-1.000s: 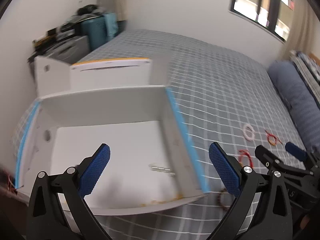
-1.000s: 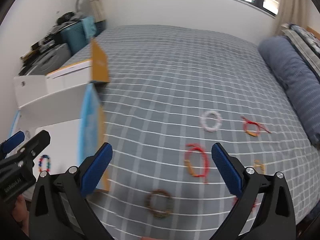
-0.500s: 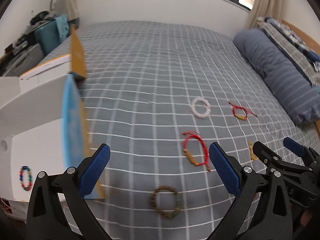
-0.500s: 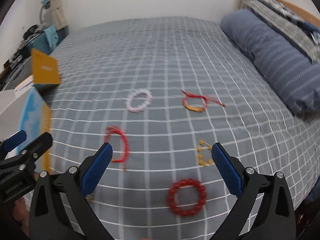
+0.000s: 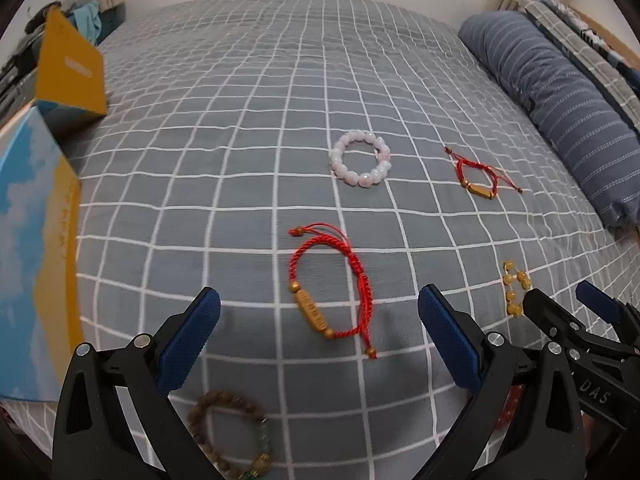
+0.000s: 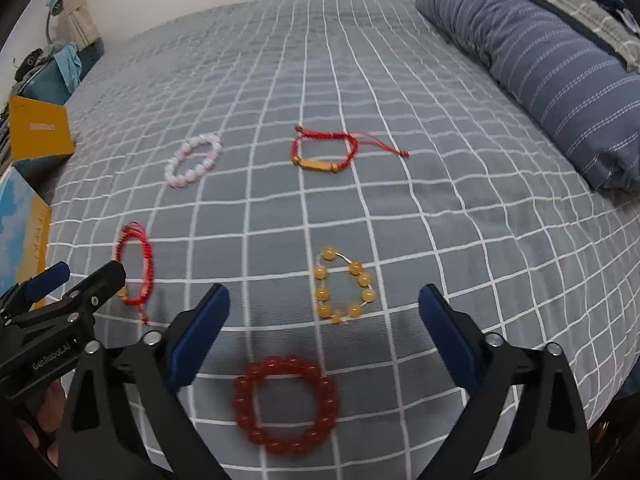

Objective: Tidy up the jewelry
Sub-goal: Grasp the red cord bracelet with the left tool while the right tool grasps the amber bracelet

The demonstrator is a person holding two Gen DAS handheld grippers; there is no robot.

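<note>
Red cord bracelet now between fingers

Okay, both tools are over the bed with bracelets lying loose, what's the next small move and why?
Probably lower the left tool onto the red cord bracelet and close. It lies flat on the bedspread, framed between the open fingers but untouched. The right tool, also open and empty with its jaws having just been closing a little, could likewise take the yellow bead bracelet.

**Six bracelets flat on the bed**

A white bead bracelet and a red cord bracelet with gold bar lie farthest. Nearer lie a larger red cord bracelet, a yellow bead bracelet, a red bead bracelet and a brown bead bracelet, all well apart.
</note>
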